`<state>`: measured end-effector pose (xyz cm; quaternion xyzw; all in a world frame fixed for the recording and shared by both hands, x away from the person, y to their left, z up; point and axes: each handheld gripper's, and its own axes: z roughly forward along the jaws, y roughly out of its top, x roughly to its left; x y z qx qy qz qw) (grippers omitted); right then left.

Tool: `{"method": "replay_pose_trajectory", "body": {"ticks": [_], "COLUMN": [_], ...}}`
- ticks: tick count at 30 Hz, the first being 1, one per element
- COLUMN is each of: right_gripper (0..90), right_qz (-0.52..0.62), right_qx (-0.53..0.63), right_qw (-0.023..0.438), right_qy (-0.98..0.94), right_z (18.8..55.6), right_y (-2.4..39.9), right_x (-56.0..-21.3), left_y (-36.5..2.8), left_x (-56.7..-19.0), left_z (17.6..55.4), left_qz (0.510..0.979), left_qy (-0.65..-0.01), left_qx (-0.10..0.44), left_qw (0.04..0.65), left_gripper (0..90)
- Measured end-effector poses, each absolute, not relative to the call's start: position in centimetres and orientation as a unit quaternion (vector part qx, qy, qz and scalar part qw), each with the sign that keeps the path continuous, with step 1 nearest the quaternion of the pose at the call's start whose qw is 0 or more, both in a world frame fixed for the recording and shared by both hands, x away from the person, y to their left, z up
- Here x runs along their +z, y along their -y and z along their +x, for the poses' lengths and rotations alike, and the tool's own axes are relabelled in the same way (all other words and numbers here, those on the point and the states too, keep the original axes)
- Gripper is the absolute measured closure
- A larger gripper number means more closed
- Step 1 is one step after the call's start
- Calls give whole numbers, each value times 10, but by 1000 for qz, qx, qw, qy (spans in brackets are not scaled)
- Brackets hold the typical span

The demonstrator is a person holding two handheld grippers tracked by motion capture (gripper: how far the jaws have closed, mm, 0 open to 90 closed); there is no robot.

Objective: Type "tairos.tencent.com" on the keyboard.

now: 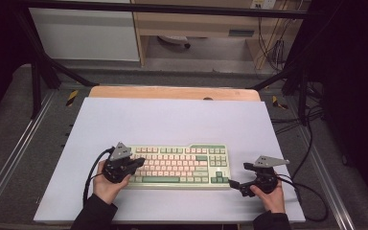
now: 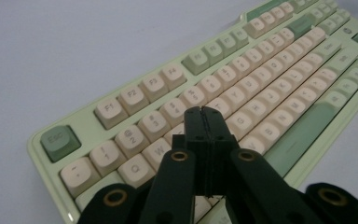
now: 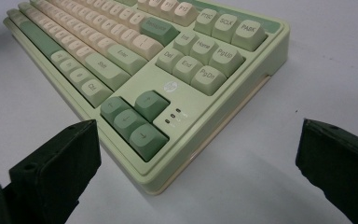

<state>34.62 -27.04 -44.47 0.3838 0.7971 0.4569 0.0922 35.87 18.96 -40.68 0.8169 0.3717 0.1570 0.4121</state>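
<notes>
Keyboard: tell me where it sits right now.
In the high view the keyboard lies on the white board, near its front edge, between the two hands. The left tongs hover shut over its left keys; the right tongs sit open at its front-right corner.

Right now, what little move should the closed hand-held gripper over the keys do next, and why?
Probably dip a little to press a key. The left hand-held gripper has its jaws shut into one narrow tip, poised over the letter rows at the left end of the keyboard; which key lies beneath it I cannot tell. The right hand-held gripper waits open beside the keyboard's right corner.
</notes>
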Motion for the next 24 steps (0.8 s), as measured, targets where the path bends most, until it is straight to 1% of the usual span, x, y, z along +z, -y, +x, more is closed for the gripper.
{"method": "replay_pose_trajectory", "body": {"ticks": [9, 24], "right_gripper": [5, 5], "right_qz": [382, 383], "right_qx": [456, 455], "right_qw": [93, 91], "right_qy": [-799, -799], "right_z": [347, 347], "right_y": [270, 270], "right_x": [-445, -445], "left_y": [-206, -210], "left_x": [-420, -429], "left_z": [357, 358], "left_qz": [815, 817], "left_qy": [-388, -392], "left_qx": [153, 156], "left_qw": [402, 393], "left_gripper": [900, 900]}}
